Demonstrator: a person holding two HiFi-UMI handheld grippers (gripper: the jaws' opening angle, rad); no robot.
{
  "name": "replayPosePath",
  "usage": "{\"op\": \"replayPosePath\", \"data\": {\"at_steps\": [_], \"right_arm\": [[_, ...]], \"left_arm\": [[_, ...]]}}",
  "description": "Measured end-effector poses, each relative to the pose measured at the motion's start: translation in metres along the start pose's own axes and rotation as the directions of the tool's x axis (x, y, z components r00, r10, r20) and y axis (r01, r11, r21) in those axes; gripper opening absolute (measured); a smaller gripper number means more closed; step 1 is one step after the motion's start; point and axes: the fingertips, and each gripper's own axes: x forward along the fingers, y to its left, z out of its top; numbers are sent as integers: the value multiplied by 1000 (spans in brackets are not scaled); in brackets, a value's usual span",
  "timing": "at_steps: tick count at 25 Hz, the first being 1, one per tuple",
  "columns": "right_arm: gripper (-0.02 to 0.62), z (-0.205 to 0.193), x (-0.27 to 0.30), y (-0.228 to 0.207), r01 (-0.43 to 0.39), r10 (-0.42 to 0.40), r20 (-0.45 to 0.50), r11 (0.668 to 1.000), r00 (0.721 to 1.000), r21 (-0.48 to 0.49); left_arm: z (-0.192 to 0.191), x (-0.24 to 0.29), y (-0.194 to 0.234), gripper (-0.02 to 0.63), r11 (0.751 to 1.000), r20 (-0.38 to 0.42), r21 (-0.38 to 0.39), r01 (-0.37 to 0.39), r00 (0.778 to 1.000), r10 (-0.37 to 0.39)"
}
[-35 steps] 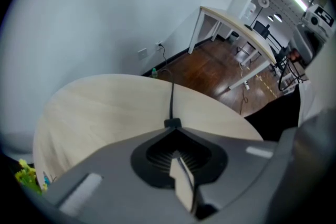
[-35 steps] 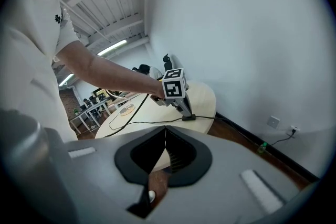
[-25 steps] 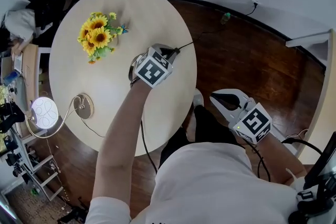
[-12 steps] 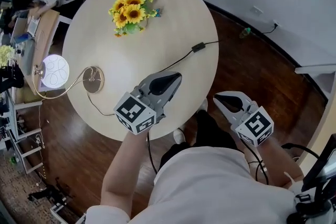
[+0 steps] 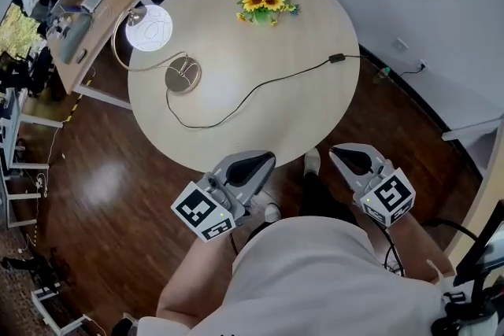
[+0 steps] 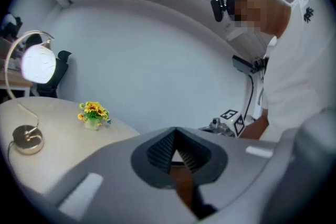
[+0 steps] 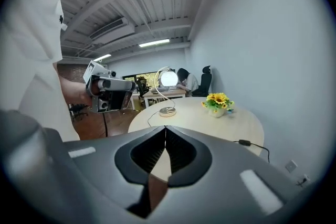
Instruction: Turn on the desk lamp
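Note:
The desk lamp stands at the round table's [image 5: 299, 122] far left, with its brass base [image 5: 183, 77] on the top and its round head [image 5: 148, 27] glowing white. Its black cord runs across the table to an inline switch [image 5: 337, 57] near the right edge. My left gripper [image 5: 253, 164] is shut and empty, held off the table's near edge. My right gripper [image 5: 353, 157] is also shut and empty, over the floor beside it. The lamp head [image 6: 38, 64] glows in the left gripper view, and the lit lamp [image 7: 169, 78] and switch [image 7: 244, 142] show in the right gripper view.
A small pot of sunflowers [image 5: 264, 0] sits at the table's far edge. A cluttered wooden desk [image 5: 87, 20] with a person seated at it stands beyond the lamp. Dark wood floor [image 5: 110, 177] surrounds the table. The cord leads to a wall outlet [image 5: 402, 46].
My left gripper has pulled back from the cord switch on the table to the near edge by my body. The head view has drawn back. The lamp glows throughout.

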Motion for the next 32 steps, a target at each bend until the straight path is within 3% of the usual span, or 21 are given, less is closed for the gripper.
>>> {"op": "replayPosePath", "data": {"at_steps": [4,9,13,19,24,32], "right_arm": [[5,5,-9,63,6,-6,-6,1000,1000,17],[6,21,-37,115,-7,10,-49,999,999,50],[6,29,-47,142,-6,7,-47,1000,999,24],[6,36,-85,168,-12,12,5,1000,1000,-11],[6,26,-143,170,-6,7,31,999,1000,-33],[6,5,-225,166,15,-16,86,1000,996,8]], "left_arm": [[-10,-55,-39,18,1000,19,-14,11,1000,-11],[-25,-97,-79,18,999,-51,-30,11,999,-12],[-36,-121,-102,18,1000,-88,28,10,996,-8],[-44,-120,-140,18,1000,-54,19,-15,998,16],[-41,-95,-201,18,999,-28,46,1,1000,0],[-57,-81,-272,18,998,-40,46,-42,998,44]]}}
